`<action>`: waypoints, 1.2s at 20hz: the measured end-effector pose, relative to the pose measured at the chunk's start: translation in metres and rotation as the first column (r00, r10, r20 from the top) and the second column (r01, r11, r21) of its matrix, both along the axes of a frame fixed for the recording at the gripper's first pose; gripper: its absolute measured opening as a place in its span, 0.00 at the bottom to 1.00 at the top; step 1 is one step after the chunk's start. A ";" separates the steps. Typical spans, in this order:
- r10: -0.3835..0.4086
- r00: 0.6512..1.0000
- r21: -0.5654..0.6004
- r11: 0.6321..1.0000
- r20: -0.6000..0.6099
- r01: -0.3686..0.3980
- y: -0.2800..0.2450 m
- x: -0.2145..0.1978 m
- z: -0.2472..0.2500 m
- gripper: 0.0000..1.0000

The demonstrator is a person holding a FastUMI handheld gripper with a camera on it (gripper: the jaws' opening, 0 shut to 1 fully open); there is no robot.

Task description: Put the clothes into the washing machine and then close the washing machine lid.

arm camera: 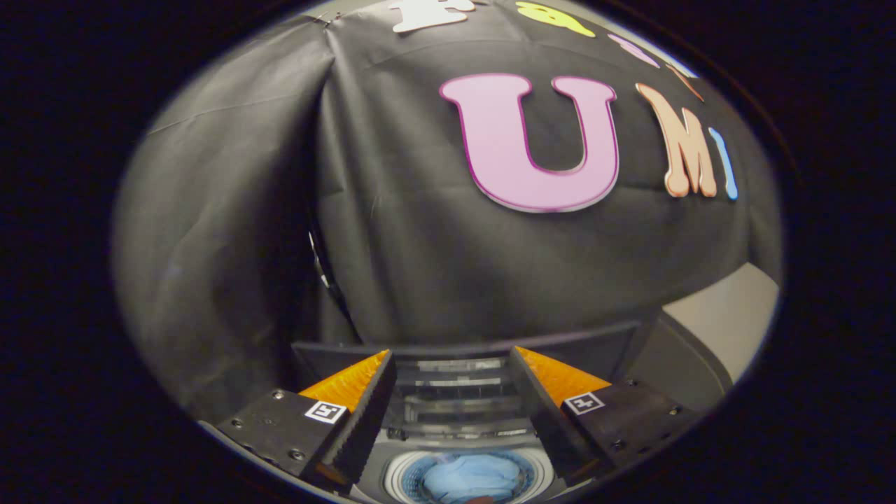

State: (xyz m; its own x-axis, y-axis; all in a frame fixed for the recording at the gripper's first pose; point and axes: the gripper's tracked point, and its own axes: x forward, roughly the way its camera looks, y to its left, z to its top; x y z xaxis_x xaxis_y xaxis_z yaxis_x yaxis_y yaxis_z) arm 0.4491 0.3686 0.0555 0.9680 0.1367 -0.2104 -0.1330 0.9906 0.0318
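Note:
My gripper (453,364) is open, with a wide gap and nothing held between its fingers. Below and between the fingers I see the top of the washing machine (392,467) with its round drum opening. A light blue piece of clothing (467,478) lies inside the drum. The machine's lid (462,381) stands raised behind the opening, its see-through panel showing between the fingers, with its dark upper edge just beyond the fingertips.
The black cloth wall (420,266) hangs close behind the machine. A pale surface (728,318) shows to the right beyond the lid. A dark fold in the cloth runs down on the left side.

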 end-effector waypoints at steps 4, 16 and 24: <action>-0.033 0.997 -0.073 0.997 0.064 0.038 0.006 0.031 0.009 0.97; -0.086 0.992 -0.141 0.985 0.091 0.099 0.008 0.081 -0.030 0.97; -0.097 0.966 -0.042 0.993 0.241 0.110 0.003 0.058 -0.015 0.97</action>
State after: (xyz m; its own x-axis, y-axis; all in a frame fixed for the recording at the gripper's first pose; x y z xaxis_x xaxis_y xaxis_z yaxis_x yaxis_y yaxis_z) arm 0.5072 0.3714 0.0410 0.9993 0.0278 0.0234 -0.0268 0.9987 -0.0428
